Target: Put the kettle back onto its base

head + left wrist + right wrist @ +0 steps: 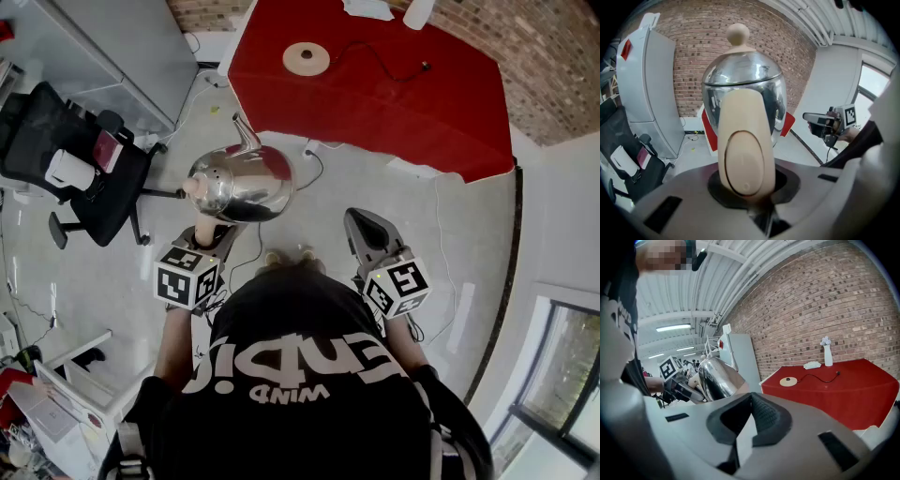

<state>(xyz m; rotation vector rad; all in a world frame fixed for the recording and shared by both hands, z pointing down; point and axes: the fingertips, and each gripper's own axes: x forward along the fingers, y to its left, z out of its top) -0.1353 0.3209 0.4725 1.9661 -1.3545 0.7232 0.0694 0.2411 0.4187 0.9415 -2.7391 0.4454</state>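
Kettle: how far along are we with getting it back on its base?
Done: the kettle is lifted, the left gripper shut on its handle. In hand: it hangs over the floor, short of the red table. Left: bring it to the round base on that table and set it down. The right gripper is empty, jaws together.

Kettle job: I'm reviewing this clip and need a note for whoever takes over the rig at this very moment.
Left gripper: shut on the beige handle of the steel kettle, which hangs in the air over the floor, short of the red table.
Right gripper: shut, empty, held beside the kettle.
Base: on the red table, nothing on it.
Done: kettle is in hand.
Left: carry it to the table and set it on the base.
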